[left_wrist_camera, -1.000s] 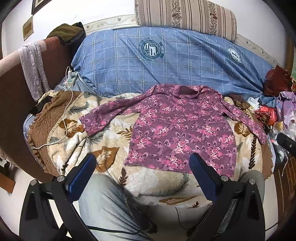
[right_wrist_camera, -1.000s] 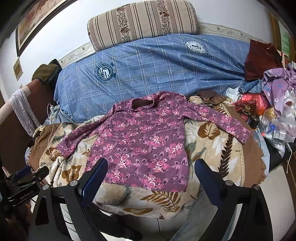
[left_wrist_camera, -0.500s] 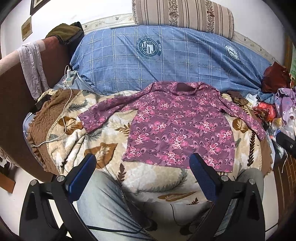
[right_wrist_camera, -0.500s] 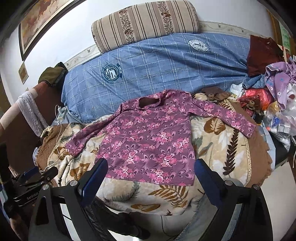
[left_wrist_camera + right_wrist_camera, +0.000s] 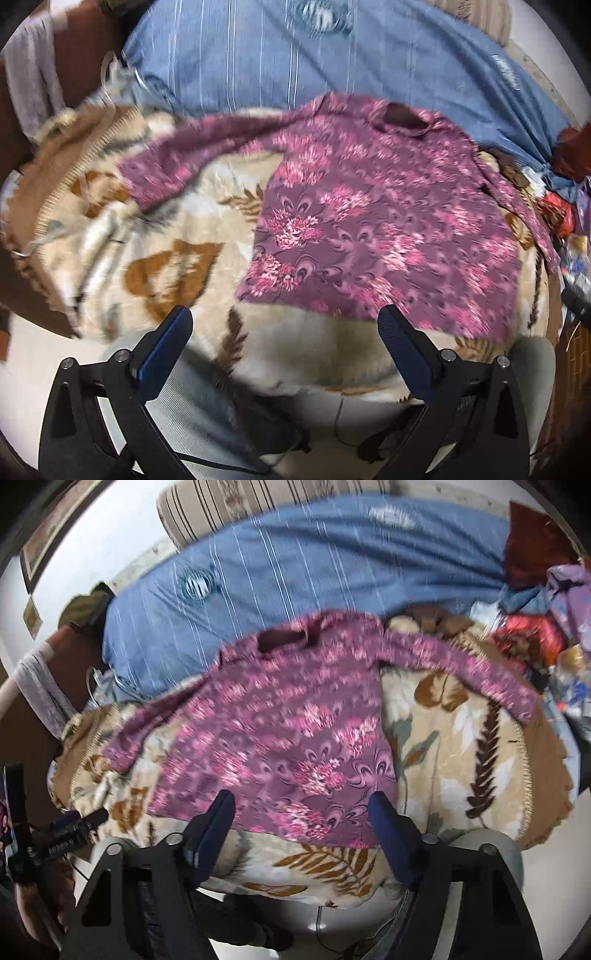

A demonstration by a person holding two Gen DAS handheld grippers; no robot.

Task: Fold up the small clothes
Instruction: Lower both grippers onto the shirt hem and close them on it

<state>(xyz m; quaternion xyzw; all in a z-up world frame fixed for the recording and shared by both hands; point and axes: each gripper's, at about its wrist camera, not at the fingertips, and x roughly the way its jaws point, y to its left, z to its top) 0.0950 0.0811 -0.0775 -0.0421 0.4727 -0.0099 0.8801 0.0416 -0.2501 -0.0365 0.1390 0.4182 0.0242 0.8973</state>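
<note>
So we've got one purple floral top (image 5: pixel 388 229) here, laid flat on one leaf-print blanket (image 5: pixel 173 258) on the bed, both sleeves spread out to the sides. One blue plaid duvet (image 5: pixel 332 59) sits bunched behind it, one striped pillow (image 5: pixel 266 502) behind that, and there's a messy pile of clothes and bags (image 5: pixel 546 620) at the right end of the bed (too jumbled and blurry to count).

The top's collar points away from us toward the duvet and its hem faces us. With the sleeves out, the long axis runs left to right across the bed.

We're holding two grippers. Our left gripper (image 5: pixel 284 325) has its fingers spread wide apart, gripping nothing, just short of the hem's left corner. Our right gripper (image 5: pixel 303 808) is also parted and empty, hovering over the hem near its right corner. Both views are pretty motion-blurred
</note>
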